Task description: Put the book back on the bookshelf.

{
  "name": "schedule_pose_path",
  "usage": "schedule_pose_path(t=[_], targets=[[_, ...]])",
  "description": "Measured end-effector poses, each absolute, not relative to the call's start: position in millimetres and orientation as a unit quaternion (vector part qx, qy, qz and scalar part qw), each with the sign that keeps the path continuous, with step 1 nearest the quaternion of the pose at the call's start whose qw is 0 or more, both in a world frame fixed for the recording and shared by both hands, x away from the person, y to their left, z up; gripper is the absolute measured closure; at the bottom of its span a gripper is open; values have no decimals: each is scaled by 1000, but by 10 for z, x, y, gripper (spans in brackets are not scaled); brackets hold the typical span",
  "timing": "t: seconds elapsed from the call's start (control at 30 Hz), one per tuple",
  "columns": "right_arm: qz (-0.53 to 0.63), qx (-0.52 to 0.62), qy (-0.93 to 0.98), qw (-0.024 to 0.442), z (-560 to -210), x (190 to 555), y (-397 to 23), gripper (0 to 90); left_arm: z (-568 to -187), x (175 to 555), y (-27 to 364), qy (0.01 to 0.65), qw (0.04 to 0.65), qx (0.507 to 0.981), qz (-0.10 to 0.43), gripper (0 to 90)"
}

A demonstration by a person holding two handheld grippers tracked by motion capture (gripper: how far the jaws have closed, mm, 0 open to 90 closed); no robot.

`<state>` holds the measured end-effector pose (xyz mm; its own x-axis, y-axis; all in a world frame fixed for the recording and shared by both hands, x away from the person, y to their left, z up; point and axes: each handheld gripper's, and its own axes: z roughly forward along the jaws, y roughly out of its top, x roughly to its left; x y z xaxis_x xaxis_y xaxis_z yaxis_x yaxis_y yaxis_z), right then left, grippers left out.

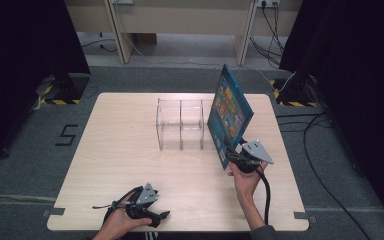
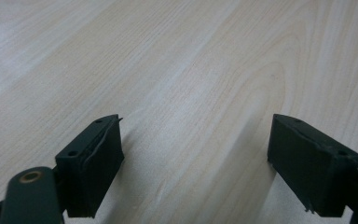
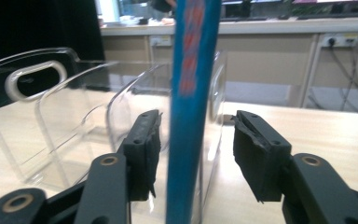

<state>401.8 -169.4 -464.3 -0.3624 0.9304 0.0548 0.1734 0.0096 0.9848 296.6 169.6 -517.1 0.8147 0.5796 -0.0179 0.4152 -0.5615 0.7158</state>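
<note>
In the right gripper view we are seeing the right gripper (image 3: 198,154) with its fingers (image 3: 142,149) standing apart, the blue book (image 3: 191,116) edge-on between them with daylight on both sides; its lower edge is cut off. The book is standing tilted at three o'clock of the clear organizer (image 1: 180,122). The left gripper (image 2: 196,163) is resting at six o'clock, fingers wide over bare surface (image 1: 120,150), open room all around.
</note>
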Motion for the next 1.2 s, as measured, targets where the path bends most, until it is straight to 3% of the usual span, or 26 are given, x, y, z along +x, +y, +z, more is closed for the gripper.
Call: schedule_pose_path(t=[0.63,0.77,0.87,1.2], targets=[[512,456,675,273,-4779,3752,-1824,433,-5169,2966,1696,282,371,878,109,168],[509,465,677,257,-4815,3733,-1881,465,-5169,2968,1696,281,371,878,109,167],[502,454,693,249,-4824,3723,-1863,542,-5169,2968,1696,281,371,878,109,167],[508,474,688,206,-4870,3739,-1852,609,-5168,2969,1693,281,371,878,108,166]])
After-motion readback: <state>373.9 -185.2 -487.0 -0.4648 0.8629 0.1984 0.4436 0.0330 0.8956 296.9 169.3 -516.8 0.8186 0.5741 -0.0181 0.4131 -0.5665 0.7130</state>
